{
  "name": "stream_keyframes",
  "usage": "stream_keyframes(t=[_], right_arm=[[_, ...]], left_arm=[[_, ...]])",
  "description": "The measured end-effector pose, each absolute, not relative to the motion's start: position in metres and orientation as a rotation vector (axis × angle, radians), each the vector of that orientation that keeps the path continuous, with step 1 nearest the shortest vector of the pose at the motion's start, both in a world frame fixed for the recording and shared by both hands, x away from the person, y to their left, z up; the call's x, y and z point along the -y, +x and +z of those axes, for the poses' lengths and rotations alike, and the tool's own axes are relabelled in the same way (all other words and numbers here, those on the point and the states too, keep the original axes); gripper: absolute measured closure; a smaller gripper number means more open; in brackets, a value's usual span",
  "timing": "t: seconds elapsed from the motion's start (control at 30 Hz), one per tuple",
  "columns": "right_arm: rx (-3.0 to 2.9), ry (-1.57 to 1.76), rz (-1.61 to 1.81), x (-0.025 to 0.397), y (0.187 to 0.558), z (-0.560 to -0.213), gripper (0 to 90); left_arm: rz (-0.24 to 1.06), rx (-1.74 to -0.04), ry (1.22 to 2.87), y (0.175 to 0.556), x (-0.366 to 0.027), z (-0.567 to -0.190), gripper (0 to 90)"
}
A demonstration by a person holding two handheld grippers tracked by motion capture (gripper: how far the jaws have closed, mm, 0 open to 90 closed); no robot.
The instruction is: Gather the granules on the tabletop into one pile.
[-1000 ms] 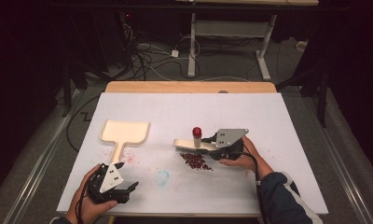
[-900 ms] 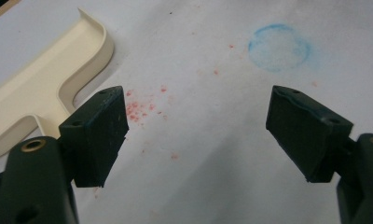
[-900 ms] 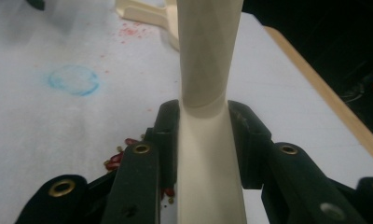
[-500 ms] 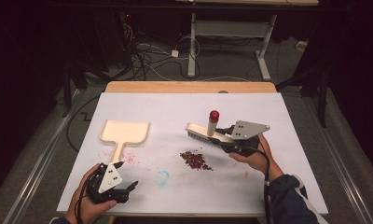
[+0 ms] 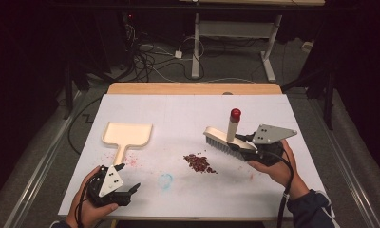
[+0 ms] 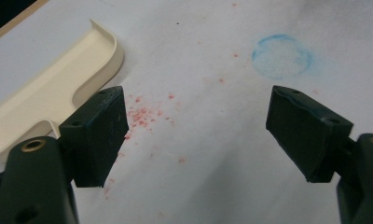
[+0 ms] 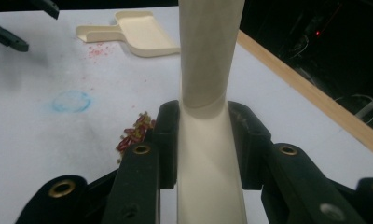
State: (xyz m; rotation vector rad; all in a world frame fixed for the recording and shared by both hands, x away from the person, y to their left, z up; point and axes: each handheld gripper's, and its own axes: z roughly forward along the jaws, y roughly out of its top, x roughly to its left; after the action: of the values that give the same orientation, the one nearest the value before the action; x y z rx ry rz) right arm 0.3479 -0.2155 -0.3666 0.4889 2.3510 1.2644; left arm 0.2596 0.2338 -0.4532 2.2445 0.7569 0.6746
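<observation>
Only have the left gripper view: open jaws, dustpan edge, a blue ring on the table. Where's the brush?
Observer: The right hand-held gripper holds the brush, lifted off the table.
Operator: Grip solid?
Observer: In the right gripper view, both jaws are clamped on the brush body below its handle.
Operator: Anything to sweep?
Observer: Yes, a small pile of red bits lies between the brush and the blue ring.
Operator: Dustpan near it?
Observer: No, the dustpan lies apart, to the pile's left, beside the left hand-held gripper.
</observation>
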Motion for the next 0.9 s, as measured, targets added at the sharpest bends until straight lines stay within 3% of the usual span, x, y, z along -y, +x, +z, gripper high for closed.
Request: stream_keyframes(t=[0.57, 0.9], right_arm=[[-2.54, 0.704, 1.216, 0.271, 0.317, -0.358, 67.9], [-2.718, 0.769, 1.126, 0.281, 0.345, -0.384, 67.8]], left_arm=[[0.677, -0.761, 2.24, 0.258, -0.235, -0.452, 19.9], [0.661, -0.755, 2.256, 0.26, -0.233, -0.454, 19.9]])
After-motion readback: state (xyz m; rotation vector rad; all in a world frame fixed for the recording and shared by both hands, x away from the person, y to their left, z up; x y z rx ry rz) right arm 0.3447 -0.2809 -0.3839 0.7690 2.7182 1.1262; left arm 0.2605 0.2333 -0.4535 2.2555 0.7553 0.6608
